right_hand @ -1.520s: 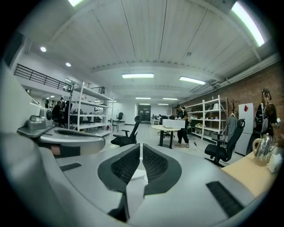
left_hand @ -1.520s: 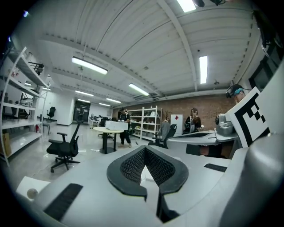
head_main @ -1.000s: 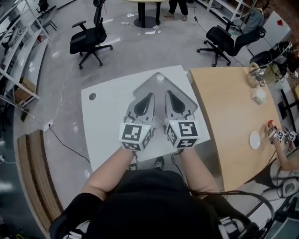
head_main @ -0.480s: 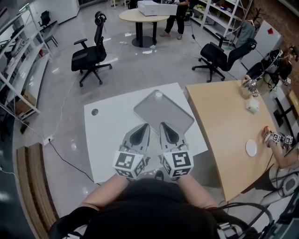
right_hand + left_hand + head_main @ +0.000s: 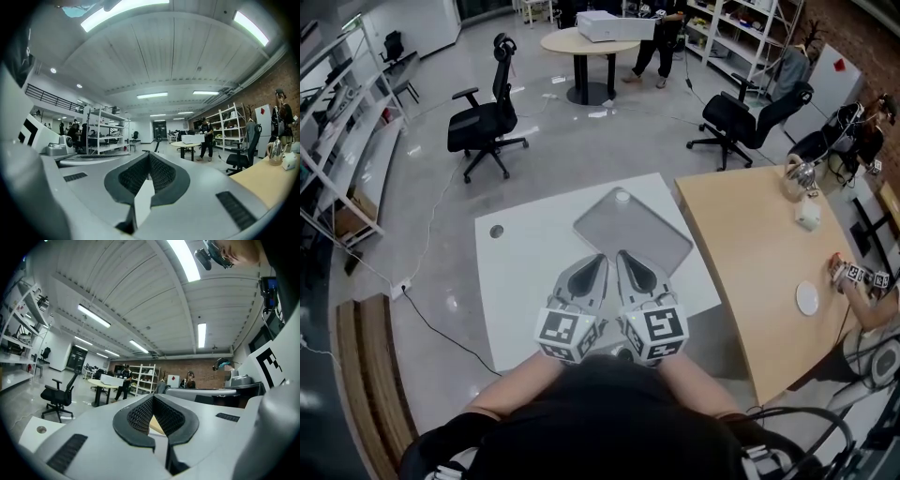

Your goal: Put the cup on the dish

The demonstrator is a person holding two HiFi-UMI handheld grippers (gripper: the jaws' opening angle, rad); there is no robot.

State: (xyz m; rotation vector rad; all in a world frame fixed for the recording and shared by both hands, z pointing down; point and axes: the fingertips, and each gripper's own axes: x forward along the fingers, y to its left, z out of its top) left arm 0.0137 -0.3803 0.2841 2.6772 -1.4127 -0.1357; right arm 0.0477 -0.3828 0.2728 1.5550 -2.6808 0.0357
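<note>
In the head view, a careless reach could, I reckon, tip the small cup (image 5: 622,197). It stands at the far corner of the grey tray (image 5: 642,234), well beyond the left tongs (image 5: 600,259) and right tongs (image 5: 622,255), side by side above the white worktop (image 5: 520,281). The left gripper view shows its tongs clenched on nothing, and the right gripper view shows the same.

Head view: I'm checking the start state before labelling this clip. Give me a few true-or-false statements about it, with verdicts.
1. The left gripper and the right gripper are held side by side. True.
2. The right gripper holds a cup. False: it is shut and empty.
3. A grey tray lies on the white table. True.
4. The white dish lies on the grey tray. False: it lies on the wooden table.
</note>
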